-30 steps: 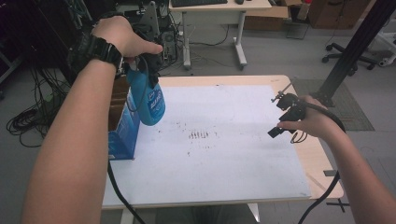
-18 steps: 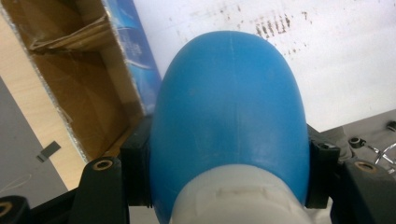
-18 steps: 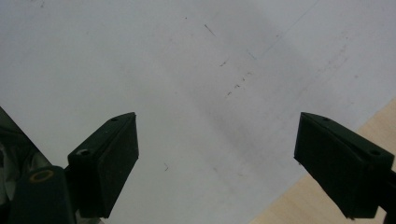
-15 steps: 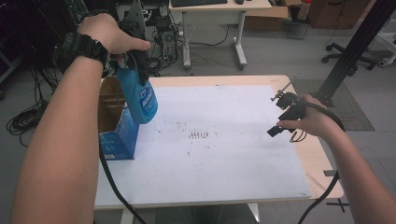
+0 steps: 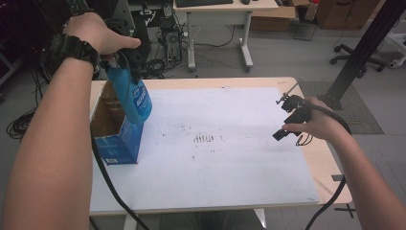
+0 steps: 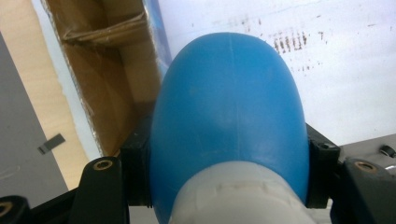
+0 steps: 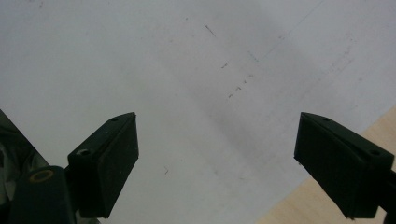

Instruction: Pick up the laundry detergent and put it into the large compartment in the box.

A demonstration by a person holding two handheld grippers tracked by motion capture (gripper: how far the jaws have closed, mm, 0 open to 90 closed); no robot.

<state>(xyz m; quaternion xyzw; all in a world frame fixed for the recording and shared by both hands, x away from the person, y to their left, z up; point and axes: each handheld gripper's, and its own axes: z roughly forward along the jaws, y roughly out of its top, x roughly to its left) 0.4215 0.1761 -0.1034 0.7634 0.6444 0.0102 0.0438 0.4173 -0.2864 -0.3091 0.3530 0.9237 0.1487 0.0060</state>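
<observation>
While your left gripper [image 5: 125, 61] clamps the blue bottle [image 5: 134, 98] above the open box [image 5: 115, 139] at the bench's [image 5: 239, 191] left edge, lowering remains; your right gripper [image 7: 217, 163] waits, jaws apart.

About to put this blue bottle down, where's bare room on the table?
The white sheet is free from the cardboard box across to the right gripper, apart from faint scuff marks mid-sheet. It is crowded only at the left edge, where the left gripper holds the blue bottle over the box.
</observation>
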